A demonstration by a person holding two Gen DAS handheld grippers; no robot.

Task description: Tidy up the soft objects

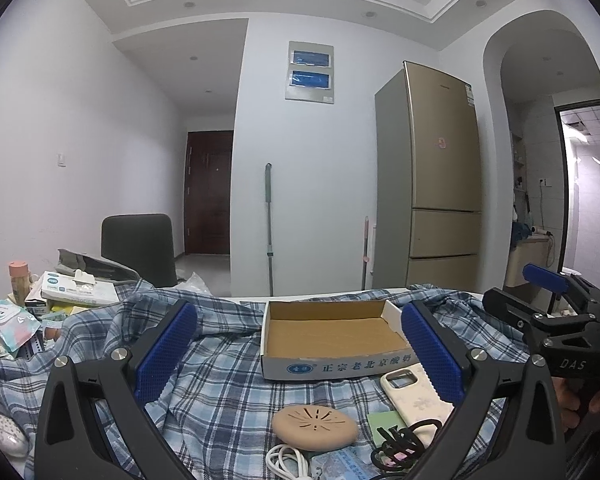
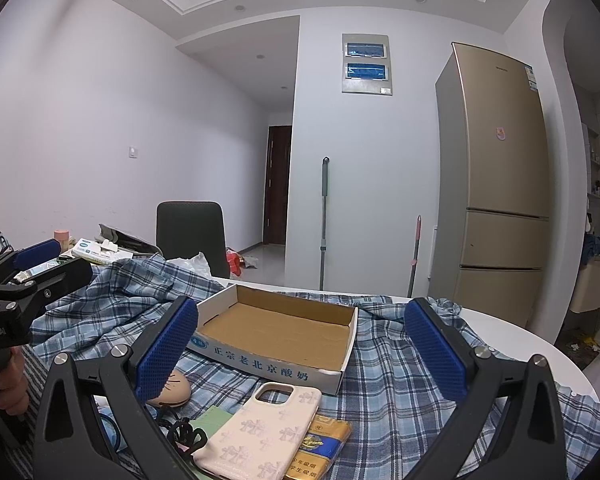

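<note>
An open cardboard tray box (image 1: 332, 366) (image 2: 260, 364) lies on a blue plaid shirt (image 1: 220, 392) (image 2: 388, 384) spread over the table. In front of the box lie a pink phone case (image 1: 416, 402) (image 2: 260, 428), a tan round silicone pad (image 1: 315, 428) (image 2: 174, 390), black hair ties (image 1: 400, 440) (image 2: 184, 436), a green note (image 1: 382, 424) (image 2: 212, 420) and a white cable (image 1: 288, 460). My left gripper (image 1: 300, 354) (image 2: 48, 266) hangs open over these items, holding nothing. The right gripper (image 2: 300, 350) (image 1: 516, 288) is open too, facing the box from the right.
A blue and gold cigarette pack (image 2: 320, 448) lies beside the phone case. Tissue boxes (image 1: 80, 288), a bottle (image 1: 19, 280) and a wipes pack (image 1: 4, 322) crowd the table's left. A dark chair (image 1: 138, 248), a fridge (image 1: 440, 184) and mops stand behind. The white table edge (image 2: 540, 356) curves right.
</note>
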